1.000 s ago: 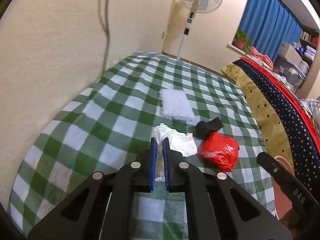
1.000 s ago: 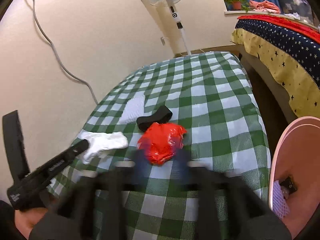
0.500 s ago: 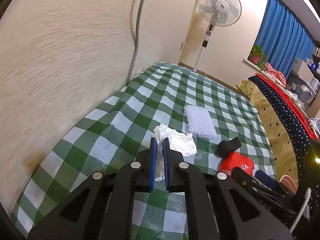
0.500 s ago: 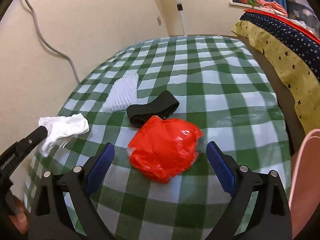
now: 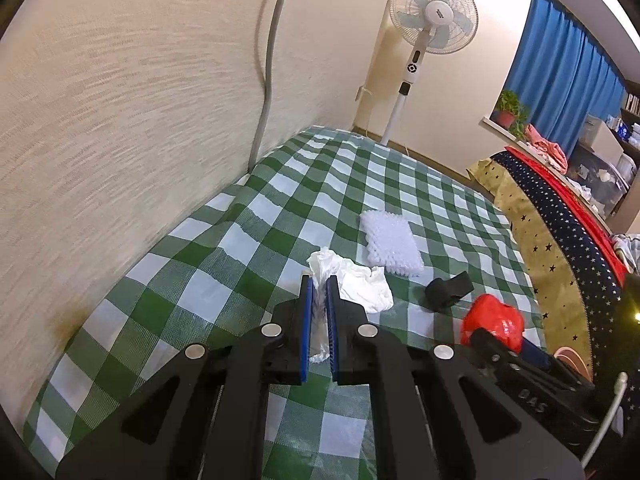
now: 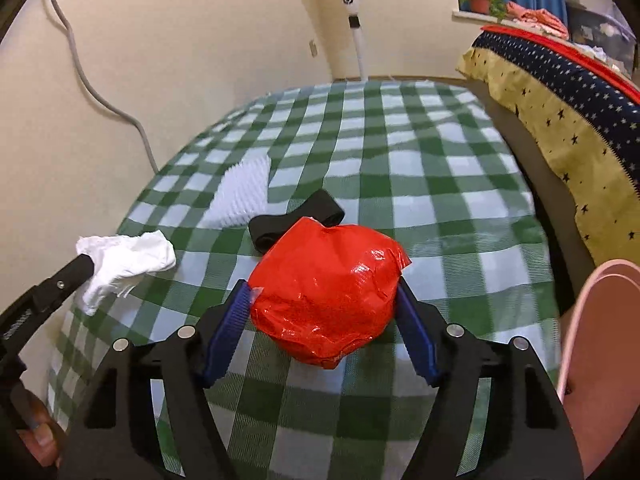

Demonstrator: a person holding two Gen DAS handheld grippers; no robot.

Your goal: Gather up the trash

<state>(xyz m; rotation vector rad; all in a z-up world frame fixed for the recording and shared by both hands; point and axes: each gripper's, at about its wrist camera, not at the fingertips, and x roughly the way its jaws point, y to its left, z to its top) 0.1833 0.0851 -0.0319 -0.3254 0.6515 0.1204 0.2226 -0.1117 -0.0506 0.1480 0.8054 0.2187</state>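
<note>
The red plastic wad [image 6: 326, 294] lies on the green-and-white checked cloth [image 6: 420, 168], at the near end of the table, directly between the blue pads of the right gripper [image 6: 324, 320]. The jaws are closing on it; the pads stand at or just against its flanks, and firm pressure cannot be confirmed. Half a second ago the same pads stood well wide of the wad with cloth visible on both sides; that gap is now gone. A second ago the gripper was a blur short of the wad.

The crumpled white tissue [image 5: 352, 280] is pinched between the pressed-together pads of the left gripper [image 5: 318, 320], part of it bunched up between the fingers, the rest trailing to the right over the cloth. This grip is unchanged across all three moments.

A black band [image 6: 296, 222] lies just behind the red wad, touching or nearly touching it. A white bumpy pad [image 5: 390, 242] lies flat further back, apart from the tissue.

Both grippers point forward and downward at the table. The left view has swung since a second ago: more wall and a grey cable [image 5: 268, 68] show, and the standing fan [image 5: 432, 16] sits further right. A pink bin [image 6: 600, 340] stands at the table's right edge.
</note>
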